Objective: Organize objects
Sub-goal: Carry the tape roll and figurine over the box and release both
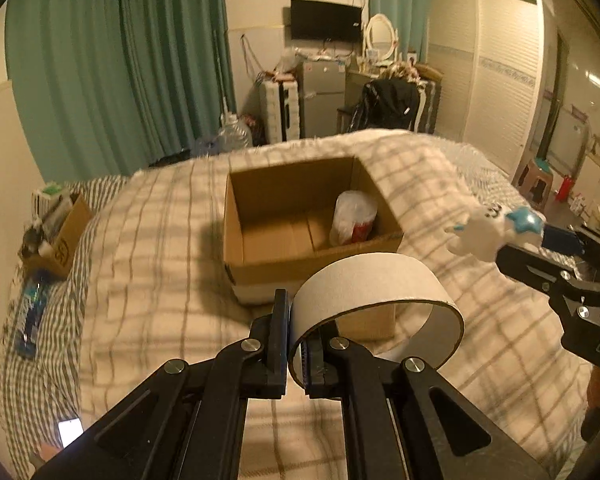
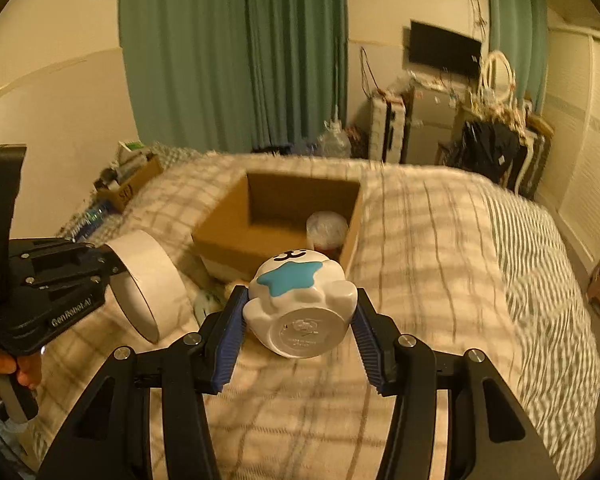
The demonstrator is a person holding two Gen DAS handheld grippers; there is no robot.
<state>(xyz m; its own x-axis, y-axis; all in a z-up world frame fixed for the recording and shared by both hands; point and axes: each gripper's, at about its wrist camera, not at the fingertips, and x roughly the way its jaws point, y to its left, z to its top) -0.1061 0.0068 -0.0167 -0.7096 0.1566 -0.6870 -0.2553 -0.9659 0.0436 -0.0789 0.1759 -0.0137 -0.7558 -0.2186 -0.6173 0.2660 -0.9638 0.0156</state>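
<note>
An open cardboard box [image 1: 300,256] [image 2: 228,240] sits on the bed, with a plastic-wrapped tub [image 1: 354,218] [image 2: 326,230] inside at its right. My left gripper [image 1: 298,320] is shut on the wall of a wide white tape roll [image 1: 376,280] [image 2: 148,280], held in front of the box. My right gripper [image 2: 300,312] is shut on a white ceramic figure with a blue star [image 2: 300,300] [image 1: 488,232], base toward the camera, held near the box's front right corner.
The bed has a checked blanket [image 1: 160,260] [image 2: 420,260]. A small box of clutter [image 1: 56,232] [image 2: 128,184] and a blue packet [image 1: 32,312] lie at its left edge. A phone [image 1: 70,432] lies near the front left. A wardrobe [image 1: 496,68] stands right.
</note>
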